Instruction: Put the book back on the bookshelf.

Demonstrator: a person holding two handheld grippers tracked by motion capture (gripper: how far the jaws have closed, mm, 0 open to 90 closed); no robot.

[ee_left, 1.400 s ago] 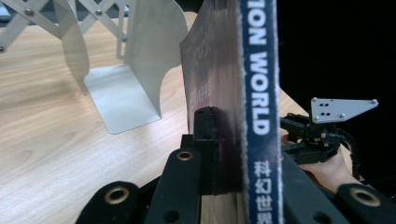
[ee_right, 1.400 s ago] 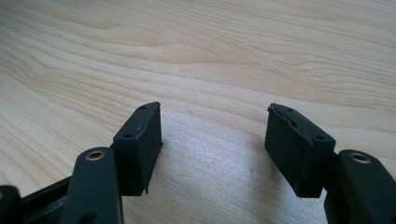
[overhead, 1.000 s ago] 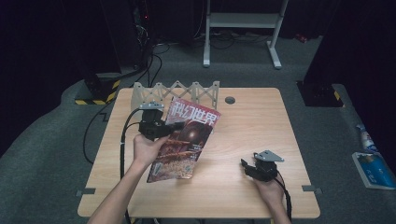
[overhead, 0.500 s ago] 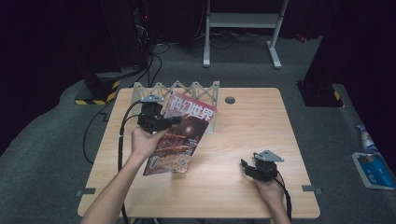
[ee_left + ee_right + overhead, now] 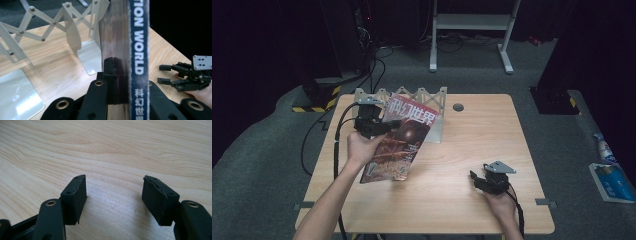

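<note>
A magazine [image 5: 401, 142] with a red cover and a blue spine [image 5: 139, 45] is held tilted above the table, its top edge close to the white accordion rack [image 5: 428, 98]. My left gripper [image 5: 391, 126] is shut on the magazine's left edge, and in the left gripper view the pages sit clamped in my left gripper [image 5: 122, 65]. The rack's [image 5: 71, 28] upright dividers stand just beyond the magazine. My right gripper [image 5: 474, 179] rests on the table at the front right, open and holding nothing. Bare wood shows between the jaws of my right gripper [image 5: 115, 190].
The wooden table [image 5: 482, 135] has a round grommet hole [image 5: 458, 107] behind the rack. A black cable [image 5: 337, 145] trails from the left gripper over the table's left edge. The other gripper [image 5: 166, 73] lies to the right of the magazine.
My left gripper has carried the magazine away from me and a little left, toward the rack. The right gripper has stayed in place.
</note>
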